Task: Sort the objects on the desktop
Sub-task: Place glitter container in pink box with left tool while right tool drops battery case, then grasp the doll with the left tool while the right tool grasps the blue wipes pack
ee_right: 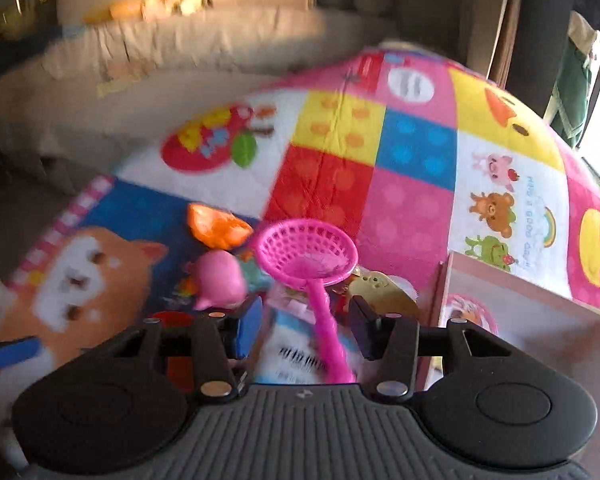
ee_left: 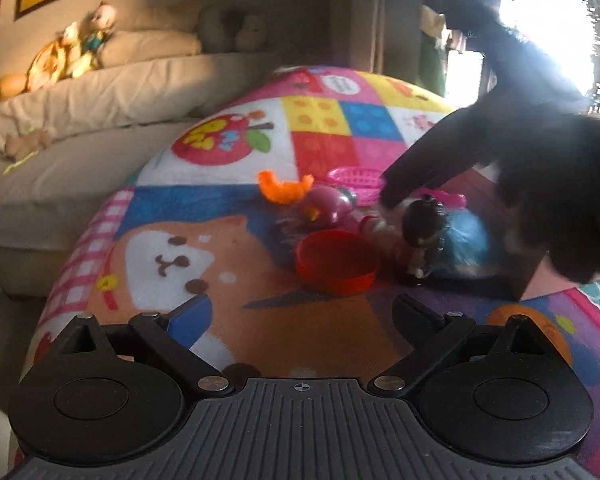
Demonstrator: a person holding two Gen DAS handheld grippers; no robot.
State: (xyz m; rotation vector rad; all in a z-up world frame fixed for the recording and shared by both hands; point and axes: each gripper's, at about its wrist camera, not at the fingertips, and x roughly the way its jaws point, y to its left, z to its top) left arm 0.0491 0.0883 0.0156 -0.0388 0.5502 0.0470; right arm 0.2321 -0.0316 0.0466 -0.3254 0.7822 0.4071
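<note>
A pile of toys lies on a colourful play mat (ee_left: 324, 120). In the left wrist view I see a red bowl (ee_left: 336, 262), a doll with a blue skirt (ee_left: 432, 236), an orange toy (ee_left: 286, 186), a pink round toy (ee_left: 326, 204) and a pink net scoop (ee_left: 356, 178). My left gripper (ee_left: 302, 310) is open and empty, short of the bowl. My right gripper (ee_left: 384, 196) reaches down onto the pile from the right. In the right wrist view it (ee_right: 304, 314) is open, with the net scoop's handle (ee_right: 328, 332) running between its fingers. The pink round toy (ee_right: 220, 280) and orange toy (ee_right: 216, 226) lie left of it.
A brown box (ee_right: 532, 320) stands at the right on the mat; its wall shows in the left wrist view (ee_left: 516, 248). A beige sofa (ee_left: 100, 92) with plush toys (ee_left: 64, 56) lies behind. A gold toy (ee_right: 380, 288) sits by the scoop.
</note>
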